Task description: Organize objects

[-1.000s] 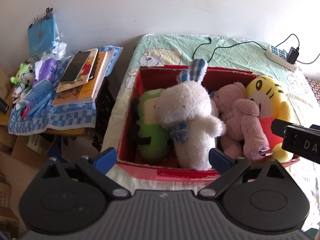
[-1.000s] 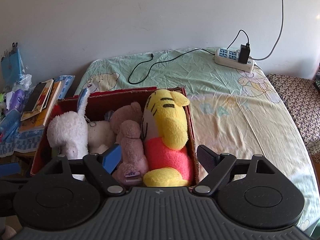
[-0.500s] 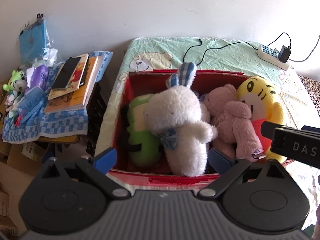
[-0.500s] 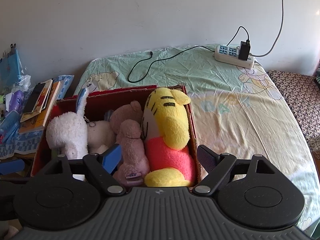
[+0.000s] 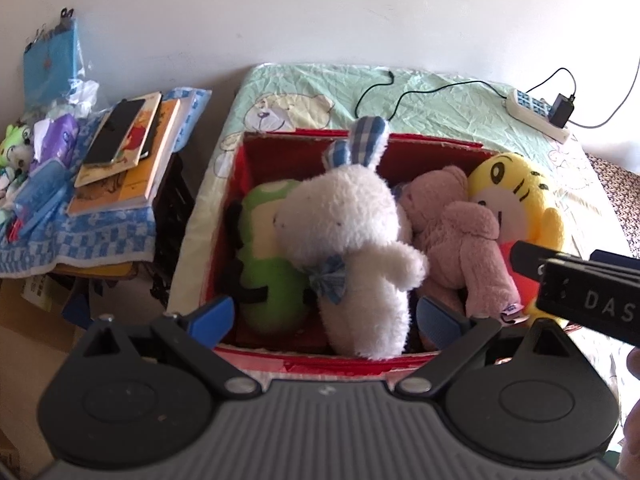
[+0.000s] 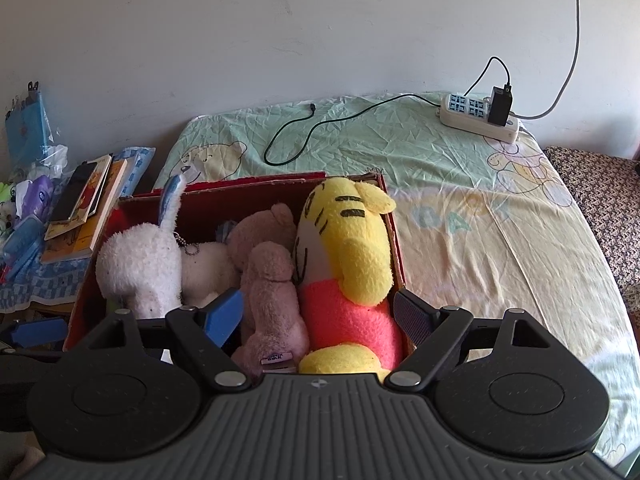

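Sitting on the bed sheet (image 6: 460, 216), a red box (image 5: 256, 184) holds four plush toys side by side: green plush (image 5: 264, 256) at the left wall, white bunny (image 5: 352, 240) next, pink bear (image 5: 460, 236), then yellow tiger (image 5: 516, 196) against the right wall. Left gripper (image 5: 324, 318) hovers just above the box's near edge w/ jaws spread wide, empty, bunny's lower body btwn its blue pads. Right gripper (image 6: 318, 312) also wide apart & empty, hanging over the near right corner; tiger's pink torso & bear's leg lie btwn its pads, not touched. Right unit's black body shows at the left view's right edge. Books (image 5: 128, 152) stacked on a blue checked cloth (image 5: 88, 236) left of the bed; power strip (image 6: 478, 118) w/ cable at the sheet's far side.
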Action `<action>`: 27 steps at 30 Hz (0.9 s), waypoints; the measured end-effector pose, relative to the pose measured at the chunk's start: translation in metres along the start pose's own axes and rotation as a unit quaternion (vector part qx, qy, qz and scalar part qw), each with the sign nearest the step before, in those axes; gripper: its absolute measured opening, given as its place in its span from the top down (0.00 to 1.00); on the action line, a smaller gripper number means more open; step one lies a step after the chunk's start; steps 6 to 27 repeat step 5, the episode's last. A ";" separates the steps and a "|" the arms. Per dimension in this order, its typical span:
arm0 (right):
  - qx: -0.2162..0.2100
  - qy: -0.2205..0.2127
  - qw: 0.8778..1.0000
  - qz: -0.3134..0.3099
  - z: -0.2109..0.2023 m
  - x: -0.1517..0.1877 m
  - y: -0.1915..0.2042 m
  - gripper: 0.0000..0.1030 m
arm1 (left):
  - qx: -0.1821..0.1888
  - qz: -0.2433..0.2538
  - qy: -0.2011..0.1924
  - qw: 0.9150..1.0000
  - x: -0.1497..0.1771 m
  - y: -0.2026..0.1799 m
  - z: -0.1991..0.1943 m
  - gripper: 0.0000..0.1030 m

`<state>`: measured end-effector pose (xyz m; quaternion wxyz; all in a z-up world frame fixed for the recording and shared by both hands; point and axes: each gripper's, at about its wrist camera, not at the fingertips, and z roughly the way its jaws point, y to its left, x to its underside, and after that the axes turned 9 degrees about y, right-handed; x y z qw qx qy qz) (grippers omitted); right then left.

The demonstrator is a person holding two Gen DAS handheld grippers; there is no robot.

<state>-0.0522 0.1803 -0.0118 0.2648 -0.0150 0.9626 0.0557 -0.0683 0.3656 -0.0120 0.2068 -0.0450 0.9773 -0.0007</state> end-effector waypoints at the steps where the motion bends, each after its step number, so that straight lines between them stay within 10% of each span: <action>1: 0.000 0.001 1.000 0.001 0.001 0.000 0.000 0.18 | -0.003 0.001 -0.005 1.000 0.000 -0.001 -0.001 0.05; 27: -0.004 0.000 1.000 0.007 0.001 -0.002 -0.003 0.18 | -0.014 0.005 -0.006 1.000 -0.003 -0.003 -0.001 0.05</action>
